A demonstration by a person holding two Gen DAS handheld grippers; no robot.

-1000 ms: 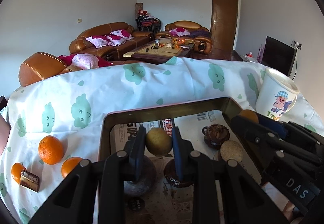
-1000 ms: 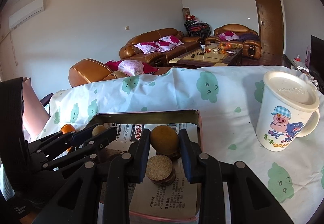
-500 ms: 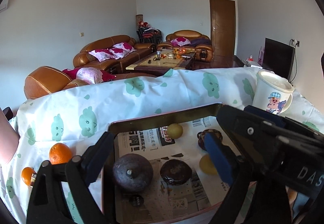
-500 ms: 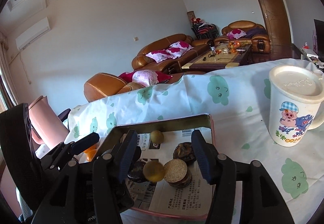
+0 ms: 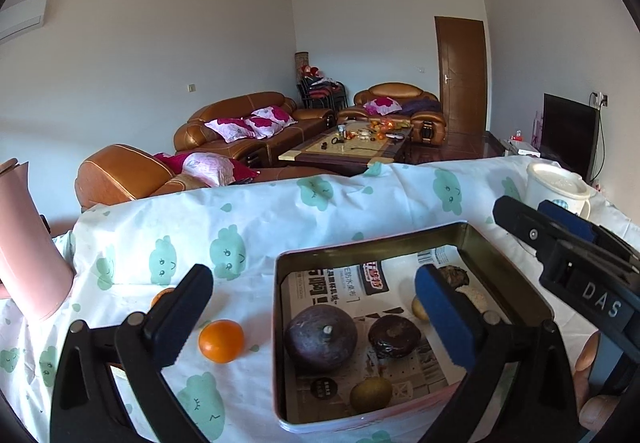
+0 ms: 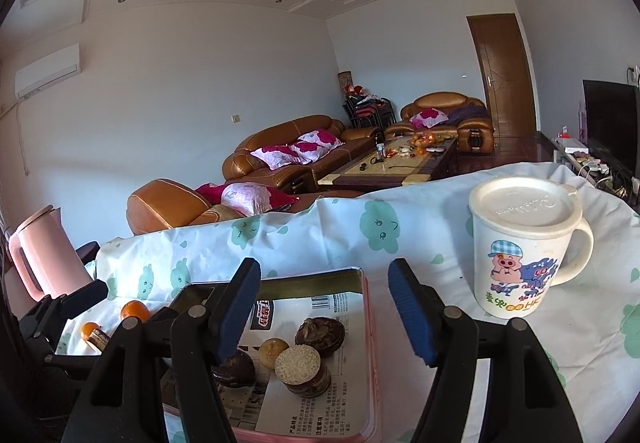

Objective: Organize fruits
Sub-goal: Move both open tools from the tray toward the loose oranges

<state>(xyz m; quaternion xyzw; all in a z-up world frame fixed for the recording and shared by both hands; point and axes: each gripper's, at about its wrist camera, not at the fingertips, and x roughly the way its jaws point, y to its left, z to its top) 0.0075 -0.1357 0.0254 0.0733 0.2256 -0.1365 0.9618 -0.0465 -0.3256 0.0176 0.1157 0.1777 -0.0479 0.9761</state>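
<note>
A metal tray (image 5: 277, 323) lined with newspaper holds a dark purple fruit (image 5: 320, 337), a dark brown one (image 5: 394, 335) and a yellow-green fruit (image 5: 370, 397). My left gripper (image 5: 312, 277) hangs above the tray's near left side. Its jaws are opening wide with nothing between them. In the right wrist view a second yellow fruit (image 6: 273, 353) lies in the tray (image 6: 370, 327) beside a sesame-topped cake (image 6: 300, 367). My right gripper (image 6: 324, 275) is above them, jaws opening and empty. An orange (image 5: 221, 341) rests on the cloth left of the tray.
A lidded cartoon mug (image 6: 524, 247) stands right of the tray. A pink kettle (image 6: 40, 255) is at the far left. More oranges (image 6: 135, 310) and a small cake slice (image 6: 98, 339) lie on the cloud-print cloth (image 5: 240, 227). Sofas sit beyond the table's far edge.
Both grippers were shut on yellow-green fruits over the tray. They have let go, opened wide and risen back, and both fruits now lie in the tray.
</note>
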